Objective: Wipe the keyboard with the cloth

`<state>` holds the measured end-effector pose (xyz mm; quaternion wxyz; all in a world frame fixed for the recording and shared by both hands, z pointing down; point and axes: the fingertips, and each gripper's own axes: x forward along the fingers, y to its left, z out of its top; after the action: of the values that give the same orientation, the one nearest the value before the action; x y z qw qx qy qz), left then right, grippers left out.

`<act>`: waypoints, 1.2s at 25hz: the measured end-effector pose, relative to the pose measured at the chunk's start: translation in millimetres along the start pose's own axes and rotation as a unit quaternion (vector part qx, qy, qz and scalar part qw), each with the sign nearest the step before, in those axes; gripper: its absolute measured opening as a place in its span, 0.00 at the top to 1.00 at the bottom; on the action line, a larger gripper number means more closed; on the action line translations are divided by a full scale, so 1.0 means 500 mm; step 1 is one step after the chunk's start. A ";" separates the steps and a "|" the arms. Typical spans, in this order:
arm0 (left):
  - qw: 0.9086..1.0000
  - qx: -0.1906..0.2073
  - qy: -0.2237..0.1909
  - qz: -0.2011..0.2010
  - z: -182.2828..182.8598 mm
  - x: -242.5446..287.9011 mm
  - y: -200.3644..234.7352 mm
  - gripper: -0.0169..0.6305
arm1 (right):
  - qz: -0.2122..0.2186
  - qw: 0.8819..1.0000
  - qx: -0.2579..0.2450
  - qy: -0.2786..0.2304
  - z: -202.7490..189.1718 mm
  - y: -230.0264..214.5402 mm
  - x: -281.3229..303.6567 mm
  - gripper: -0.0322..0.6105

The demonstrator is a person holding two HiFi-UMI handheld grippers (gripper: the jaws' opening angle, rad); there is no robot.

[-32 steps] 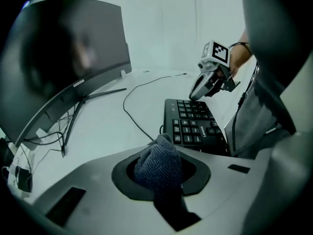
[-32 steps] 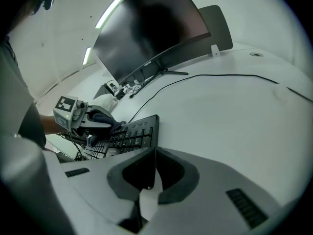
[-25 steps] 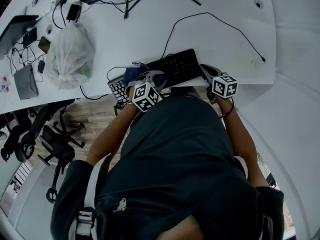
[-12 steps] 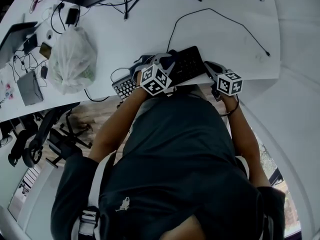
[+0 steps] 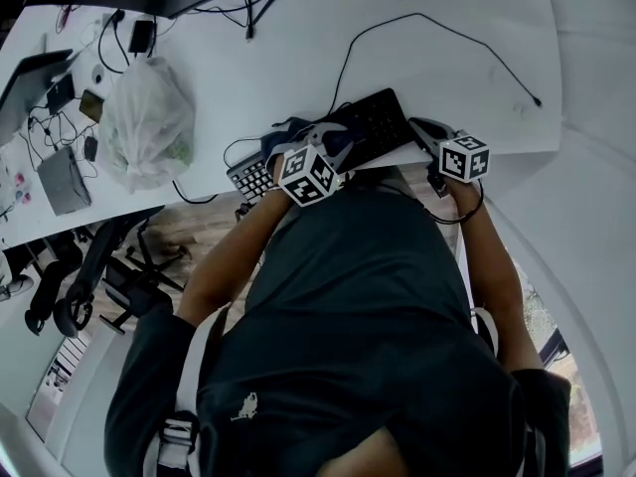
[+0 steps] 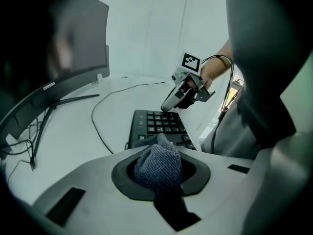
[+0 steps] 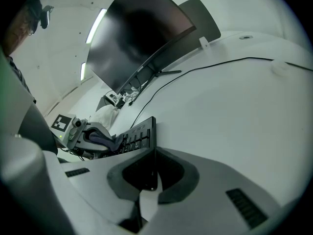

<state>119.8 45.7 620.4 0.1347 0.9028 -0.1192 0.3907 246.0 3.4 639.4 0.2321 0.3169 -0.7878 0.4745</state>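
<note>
Left tool (image 5: 328,142): clamped on cloth (image 6: 159,161), over left end of keyboard (image 5: 376,122), placed for wiping. Right tool (image 7: 154,174): jaws together, empty, at keyboard's right end near the desk (image 5: 447,58) edge, probably steadying it.

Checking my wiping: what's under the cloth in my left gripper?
The black keyboard lies under the cloth; the keys right beneath it are covered, so contact can't be seen.

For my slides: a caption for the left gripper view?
Left gripper, shut on a blue cloth, at the black keyboard; right gripper at its far end.
</note>
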 end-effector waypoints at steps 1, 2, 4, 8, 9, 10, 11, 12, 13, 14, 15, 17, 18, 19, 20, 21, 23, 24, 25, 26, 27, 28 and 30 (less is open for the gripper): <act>1.000 0.007 -0.002 0.012 0.003 -0.004 0.018 0.89 | 0.002 1.000 0.002 0.002 0.001 0.000 0.000 0.93; 1.000 0.010 -0.003 0.024 0.006 -0.009 0.039 0.89 | 0.003 1.000 0.005 0.003 0.001 0.001 0.000 0.93; 0.999 0.003 0.001 0.042 0.002 -0.015 0.080 0.89 | 0.005 1.000 0.007 0.004 0.002 0.001 0.001 0.93; 0.999 -0.019 0.012 0.048 -0.018 -0.015 0.102 0.89 | 0.001 1.000 0.008 -0.002 0.005 0.002 0.005 0.93; 0.999 -0.017 0.010 0.045 -0.019 -0.015 0.089 0.89 | -0.001 1.000 0.007 -0.003 0.006 0.002 0.006 0.93; 0.999 -0.012 0.009 0.041 -0.019 -0.014 0.072 0.89 | -0.002 1.000 0.006 -0.005 0.006 0.002 0.007 0.93; 0.999 -0.007 0.009 0.032 -0.020 -0.011 0.051 0.89 | -0.003 1.000 0.005 -0.006 0.007 0.002 0.007 0.93; 1.000 -0.004 0.010 0.018 -0.021 -0.007 0.025 0.89 | -0.004 1.000 0.005 -0.007 0.007 0.002 0.007 0.93; 1.000 -0.006 0.010 -0.001 -0.022 -0.002 -0.004 0.89 | -0.004 1.000 0.006 -0.007 0.007 0.001 0.007 0.93; 1.000 -0.014 0.010 -0.020 -0.024 0.002 -0.031 0.89 | -0.005 1.000 0.007 -0.008 0.008 0.002 0.008 0.93; 0.999 -0.026 0.010 -0.035 -0.026 0.003 -0.051 0.89 | -0.004 1.000 0.007 -0.008 0.009 0.002 0.009 0.93; 0.998 -0.046 0.008 -0.047 -0.031 0.001 -0.066 0.89 | -0.004 1.000 0.007 -0.008 0.013 0.004 0.011 0.93; 0.998 -0.047 0.007 -0.047 -0.033 -0.002 -0.063 0.89 | -0.005 1.000 0.006 -0.008 0.014 0.005 0.012 0.93; 0.998 -0.041 0.005 -0.043 -0.034 -0.005 -0.057 0.89 | -0.006 1.000 0.006 -0.009 0.016 0.006 0.013 0.93; 0.999 -0.031 0.005 -0.038 -0.034 -0.008 -0.048 0.89 | -0.007 1.000 0.006 -0.010 0.018 0.006 0.014 0.93; 0.999 -0.020 0.004 -0.030 -0.034 -0.012 -0.036 0.89 | -0.008 1.000 0.006 -0.011 0.019 0.007 0.016 0.93; 1.000 -0.008 0.003 -0.011 -0.036 -0.022 -0.007 0.89 | -0.008 1.000 0.007 -0.013 0.023 0.010 0.020 0.93; 1.000 -0.011 0.000 -0.002 -0.036 -0.027 0.010 0.89 | -0.009 1.000 0.007 -0.014 0.025 0.010 0.022 0.93; 1.000 -0.019 -0.003 0.007 -0.037 -0.032 0.025 0.89 | -0.009 1.000 0.006 -0.014 0.026 0.011 0.023 0.93; 0.999 -0.028 -0.005 0.014 -0.038 -0.037 0.036 0.89 | -0.010 1.000 0.005 -0.014 0.026 0.011 0.024 0.93; 0.999 -0.036 -0.007 0.019 -0.039 -0.040 0.042 0.89 | -0.011 1.000 0.003 -0.015 0.026 0.012 0.025 0.93; 0.999 -0.041 -0.006 0.021 -0.041 -0.041 0.041 0.89 | -0.011 1.000 0.002 -0.015 0.027 0.012 0.026 0.93; 0.999 -0.038 0.003 0.012 -0.047 -0.034 0.019 0.89 | -0.013 1.000 -0.001 -0.017 0.027 0.012 0.026 0.93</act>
<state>89.9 46.4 624.8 0.1646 0.8944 -0.1447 0.3900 231.8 -10.2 638.2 0.2256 0.3346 -0.7880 0.4651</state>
